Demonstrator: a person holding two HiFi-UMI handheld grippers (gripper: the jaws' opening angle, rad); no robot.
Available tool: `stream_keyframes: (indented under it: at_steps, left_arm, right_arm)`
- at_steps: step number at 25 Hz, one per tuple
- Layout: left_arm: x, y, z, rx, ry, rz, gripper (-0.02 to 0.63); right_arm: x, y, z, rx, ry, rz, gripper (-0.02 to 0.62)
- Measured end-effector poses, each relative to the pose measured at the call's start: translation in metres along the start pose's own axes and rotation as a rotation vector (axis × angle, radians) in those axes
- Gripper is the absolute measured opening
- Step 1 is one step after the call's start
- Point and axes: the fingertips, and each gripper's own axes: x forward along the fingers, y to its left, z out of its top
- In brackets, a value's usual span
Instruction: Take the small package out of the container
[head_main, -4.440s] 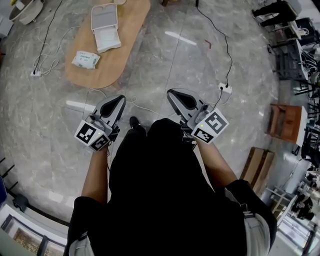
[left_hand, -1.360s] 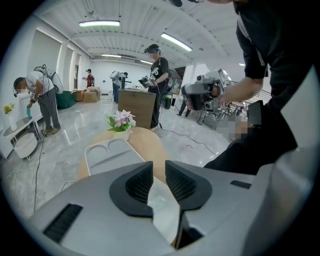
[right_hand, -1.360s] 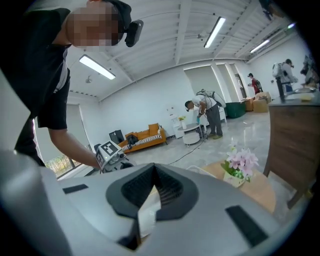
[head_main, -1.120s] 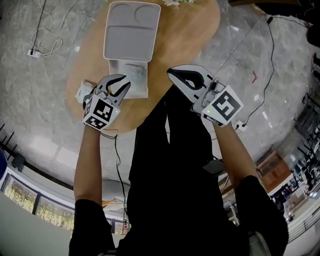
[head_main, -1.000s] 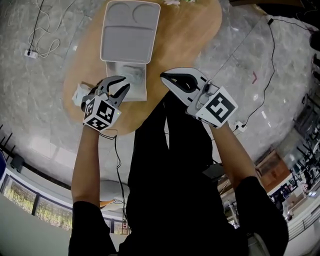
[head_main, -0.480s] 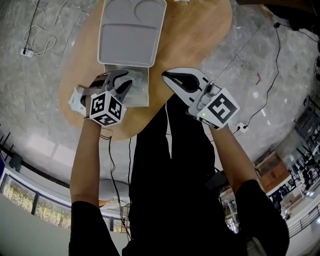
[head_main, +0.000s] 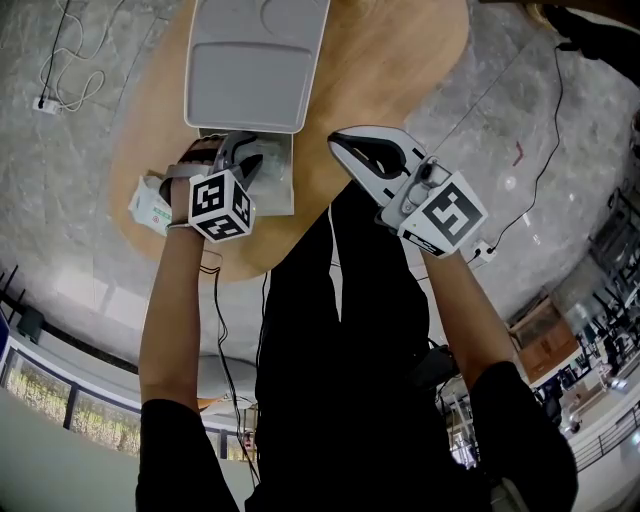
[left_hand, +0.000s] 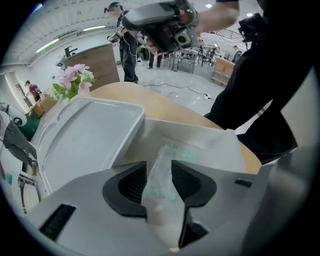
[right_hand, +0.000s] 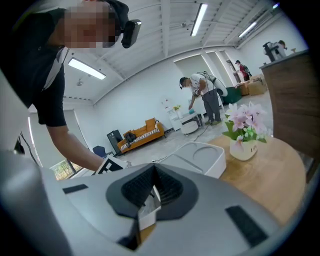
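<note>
A white container stands open on the wooden table (head_main: 390, 70), its lid (head_main: 258, 62) flat at the far side and its base (head_main: 280, 185) nearer me. In the base lies a small clear package with green print (left_hand: 167, 160). My left gripper (head_main: 243, 160) points steeply down into the base. Its jaws have just been opening and now stand open (left_hand: 159, 169), with the package between them and no pad pressing on it. My right gripper (head_main: 348, 145) hangs shut and empty over the table's near edge, right of the container (right_hand: 200, 155).
A white-green pack (head_main: 150, 203) lies on the table just left of the container base. A vase of pink flowers (right_hand: 244, 135) stands at the table's far end. Cables (head_main: 60, 60) run over the grey floor. People stand in the background.
My left gripper has sunk into the container base and its jaws have spread apart. The right gripper has come down a little and stays shut.
</note>
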Motion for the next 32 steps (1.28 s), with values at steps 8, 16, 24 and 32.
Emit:
stream_keyframes:
  at_steps: [8,16,24,32]
  left_arm:
    - [0.016,-0.005,-0.005,0.066,0.108,-0.005,0.174]
    - [0.02,-0.008,-0.003,0.036,0.108,-0.031,0.167]
    - [0.02,-0.018,-0.005,-0.027,0.162,-0.125,0.151]
    - [0.009,-0.036,-0.01,-0.081,0.179,-0.168,0.059]
  right_arm:
    - [-0.005,-0.003,-0.004,0.001,0.007,0.007,0.011]
    - [-0.001,0.006,-0.008,0.004,0.007,0.035,0.011]
    - [-0.006,0.009,-0.005,-0.006,0.003,0.031,0.011]
    - [-0.014,0.006,0.001,-0.021,-0.006,0.011,0.011]
